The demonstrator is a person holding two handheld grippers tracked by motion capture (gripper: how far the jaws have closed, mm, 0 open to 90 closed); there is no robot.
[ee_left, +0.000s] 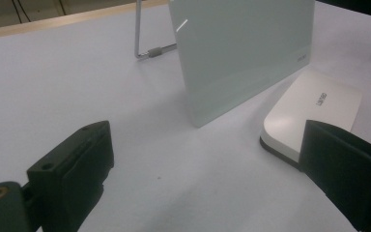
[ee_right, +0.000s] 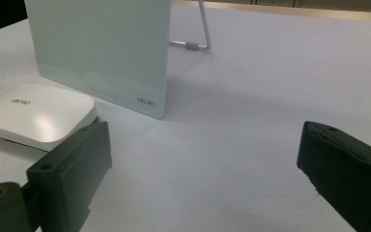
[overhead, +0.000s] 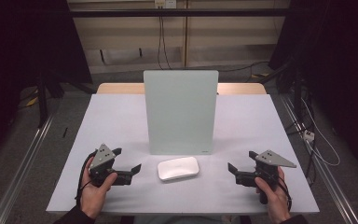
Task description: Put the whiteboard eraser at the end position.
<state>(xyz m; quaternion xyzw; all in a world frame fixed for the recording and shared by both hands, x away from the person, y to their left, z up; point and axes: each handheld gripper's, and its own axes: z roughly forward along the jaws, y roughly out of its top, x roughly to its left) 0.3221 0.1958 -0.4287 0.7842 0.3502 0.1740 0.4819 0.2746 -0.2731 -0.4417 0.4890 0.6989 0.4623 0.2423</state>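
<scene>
Black left gripper [overhead: 129, 163] and right gripper [overhead: 239, 162] low near the table's [overhead: 121, 121] front edge, fingers apart, flanking a glossy white rounded eraser [overhead: 178, 168], smooth pale-green glass board [overhead: 180, 112] upright behind.

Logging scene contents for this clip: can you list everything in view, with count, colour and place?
glass board: 1, pale green-white, upright at table centre, leaning back on a metal stand
metal stand: 1, silver wire, behind the board
white pad: 1, white with dark underside, flat on the table just in front of the board, between the two grippers
table: 1, light grey top with a wooden far edge
cables: several, dark and white, on the floor right of the table
left gripper: 1, black with grey plate, near left of the pad, open
right gripper: 1, black with grey plate, near right of the pad, open
hands: 2, one holding each gripper, at the near edge
</scene>
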